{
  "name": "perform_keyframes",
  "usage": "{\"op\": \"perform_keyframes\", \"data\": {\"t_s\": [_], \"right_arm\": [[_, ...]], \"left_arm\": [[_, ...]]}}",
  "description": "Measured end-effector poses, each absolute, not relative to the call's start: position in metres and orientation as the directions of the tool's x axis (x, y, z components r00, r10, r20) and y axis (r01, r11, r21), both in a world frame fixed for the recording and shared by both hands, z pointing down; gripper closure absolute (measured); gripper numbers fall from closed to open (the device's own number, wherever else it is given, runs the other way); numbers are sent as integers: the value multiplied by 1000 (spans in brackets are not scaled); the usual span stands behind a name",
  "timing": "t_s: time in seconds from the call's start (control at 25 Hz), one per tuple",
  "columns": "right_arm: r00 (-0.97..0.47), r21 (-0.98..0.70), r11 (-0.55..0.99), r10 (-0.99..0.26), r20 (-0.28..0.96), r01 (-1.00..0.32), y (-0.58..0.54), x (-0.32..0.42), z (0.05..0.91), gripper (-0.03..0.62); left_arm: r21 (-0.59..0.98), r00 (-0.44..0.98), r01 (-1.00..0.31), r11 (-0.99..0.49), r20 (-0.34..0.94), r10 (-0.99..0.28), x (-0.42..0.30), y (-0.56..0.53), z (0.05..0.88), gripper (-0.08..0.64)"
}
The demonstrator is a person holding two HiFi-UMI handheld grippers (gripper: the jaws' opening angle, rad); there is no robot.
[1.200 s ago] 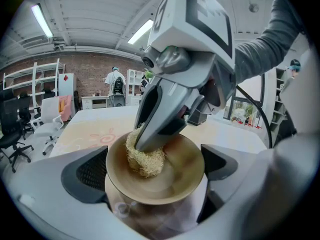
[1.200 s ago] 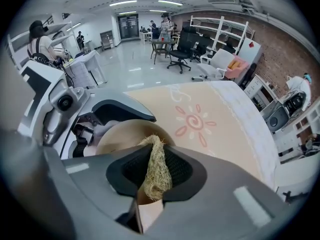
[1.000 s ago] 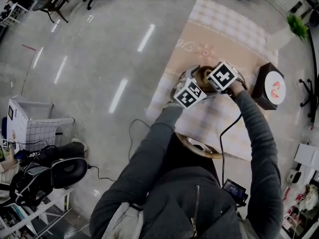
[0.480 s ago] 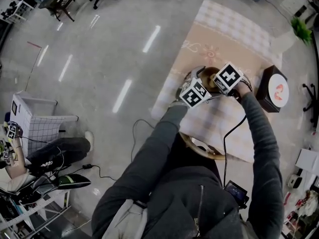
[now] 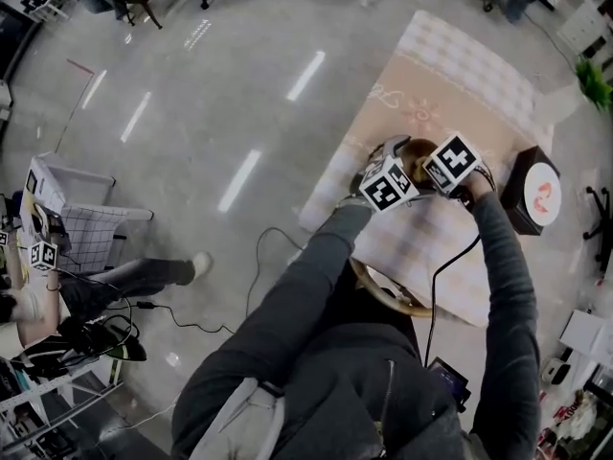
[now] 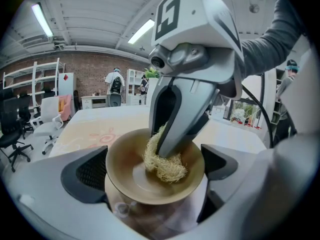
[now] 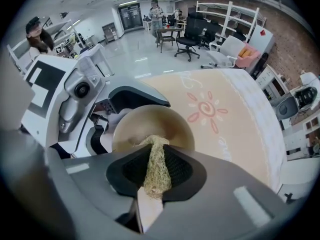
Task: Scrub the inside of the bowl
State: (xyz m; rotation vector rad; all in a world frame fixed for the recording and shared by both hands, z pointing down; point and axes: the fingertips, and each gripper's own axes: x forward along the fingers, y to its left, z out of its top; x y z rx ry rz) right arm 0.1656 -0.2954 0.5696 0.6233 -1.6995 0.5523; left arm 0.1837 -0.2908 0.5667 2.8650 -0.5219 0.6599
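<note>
A tan bowl (image 6: 135,176) sits between the pads of my left gripper (image 6: 152,170), which touch its rim on both sides, so this gripper is shut on it. My right gripper (image 7: 156,176) is shut on a straw-coloured fibre scrubber (image 7: 156,169). The scrubber (image 6: 162,164) rests inside the bowl, against its floor and far wall, under the right gripper's fingers (image 6: 177,119). In the head view both marker cubes, the left gripper's (image 5: 388,182) and the right gripper's (image 5: 452,164), crowd over the bowl (image 5: 419,148), hiding most of it.
The bowl is over a table with a beige sun-print cloth (image 5: 450,84). A black box with a round white top (image 5: 534,192) stands to the right. A wooden ring (image 5: 383,293) lies near my body. A seated person (image 5: 86,295) and a wire cart (image 5: 91,233) are at the left.
Both grippers stay together at the bowl, with the scrubber still inside. The head view has shifted slightly. The person at lower left has stretched a leg out.
</note>
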Motion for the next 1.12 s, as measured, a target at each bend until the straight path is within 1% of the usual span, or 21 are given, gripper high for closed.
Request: {"op": "perform_keyframes", "data": {"t_s": [0.36,0.76,0.96,1.12], "right_arm": [[-207,-78,758,-77,975,-648,-290,154,572,529],[-208,-84,771,-64,976,-632,-292,147,571,529],[-217,-87,776,-65,974,-625,-297,139,571,529],[-248,-99,758,-85,965,-645,-302,137,572,528]], "left_arm": [[73,840,-372,-925,451,-302,182,-291,569,-11],[76,842,-372,-925,446,-302,185,-292,568,-11],[72,844,-368,-927,444,-301,184,-293,568,-11],[67,841,-370,-927,447,-303,188,-290,568,-11]]}}
